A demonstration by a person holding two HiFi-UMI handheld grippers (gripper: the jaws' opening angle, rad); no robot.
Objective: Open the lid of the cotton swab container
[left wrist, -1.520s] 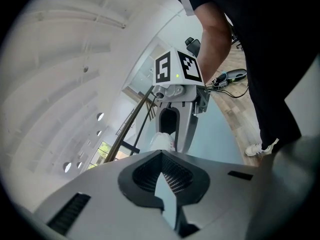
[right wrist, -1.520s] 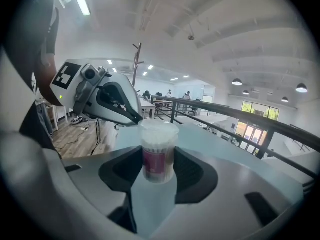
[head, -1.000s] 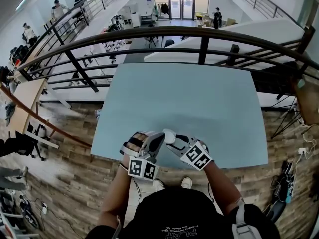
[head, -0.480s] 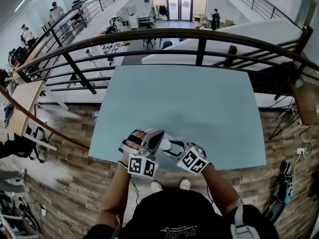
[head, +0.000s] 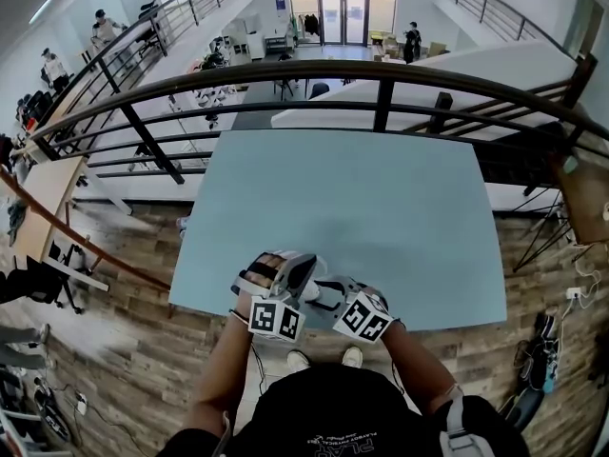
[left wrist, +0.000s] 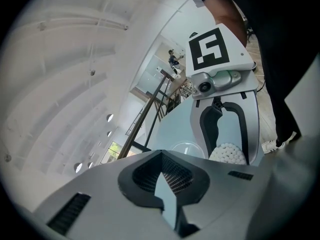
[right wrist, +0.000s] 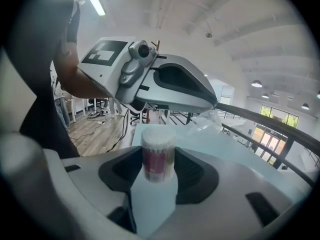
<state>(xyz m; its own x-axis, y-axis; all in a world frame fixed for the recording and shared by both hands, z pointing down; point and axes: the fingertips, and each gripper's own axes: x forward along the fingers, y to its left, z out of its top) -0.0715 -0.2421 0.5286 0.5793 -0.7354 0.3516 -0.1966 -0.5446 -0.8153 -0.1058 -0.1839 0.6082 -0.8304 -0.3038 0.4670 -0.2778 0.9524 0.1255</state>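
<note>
Your right gripper [head: 322,291] has slid down and to the left in the head view. Its marker cube [head: 363,317] now sits close beside the cube [head: 277,319] on your left gripper [right wrist: 212,106], which has hardly shifted. The pale blue table [head: 381,208] fills the middle of that view, and both tools meet over its near edge at lower centre. The dark railing [head: 381,74] arches across the top of the frame beyond the table, and wood floor [head: 124,341] shows at lower left. In the right gripper view, your right claw grasps the cotton swab container [right wrist: 158,156] upright at centre frame, one pad on either side of its red label. In the same view your left claw reaches in from the upper left, clenched tight. The clear lid [right wrist: 204,123] hangs tilted at its tips, just right of and above the container and off it. In the left gripper view, the white swab heads [left wrist: 228,153] lie uncovered at lower right, between the right claw's jaws.
</note>
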